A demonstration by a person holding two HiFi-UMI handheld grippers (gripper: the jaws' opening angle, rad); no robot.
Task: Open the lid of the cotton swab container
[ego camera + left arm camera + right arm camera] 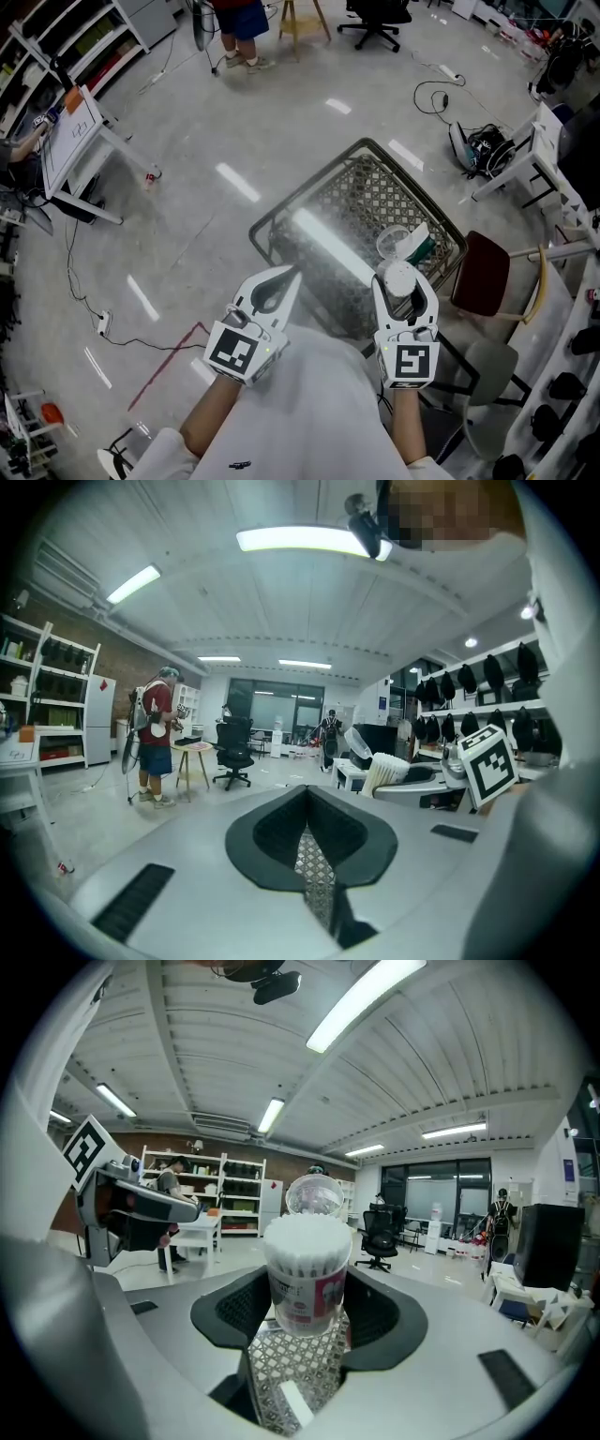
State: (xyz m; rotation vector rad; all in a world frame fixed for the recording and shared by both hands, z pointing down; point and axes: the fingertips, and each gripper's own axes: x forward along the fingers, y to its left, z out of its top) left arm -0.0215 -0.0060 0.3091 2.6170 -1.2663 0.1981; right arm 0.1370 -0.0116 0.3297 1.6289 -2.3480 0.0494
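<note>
The cotton swab container (307, 1277) is a clear round tub with a pink-and-white label, packed with white swabs. It stands upright between the jaws of my right gripper (305, 1330), which is shut on its lower body. Its clear round lid (314, 1195) is flipped up behind the rim, leaving the swab tips bare. In the head view the container (398, 278) sits in the right gripper (405, 292), with the lid (394, 243) beyond it. My left gripper (286, 279) is held alongside on the left, shut and empty. The left gripper view shows its jaws (309, 819) together and the container (384, 772) off to the right.
A black wire-mesh cart (366, 211) stands on the floor right below both grippers. A dark red chair (483, 272) is at its right. A tilted white board on legs (70, 141) stands far left; cables (431, 94) and a person's legs (239, 33) are farther off.
</note>
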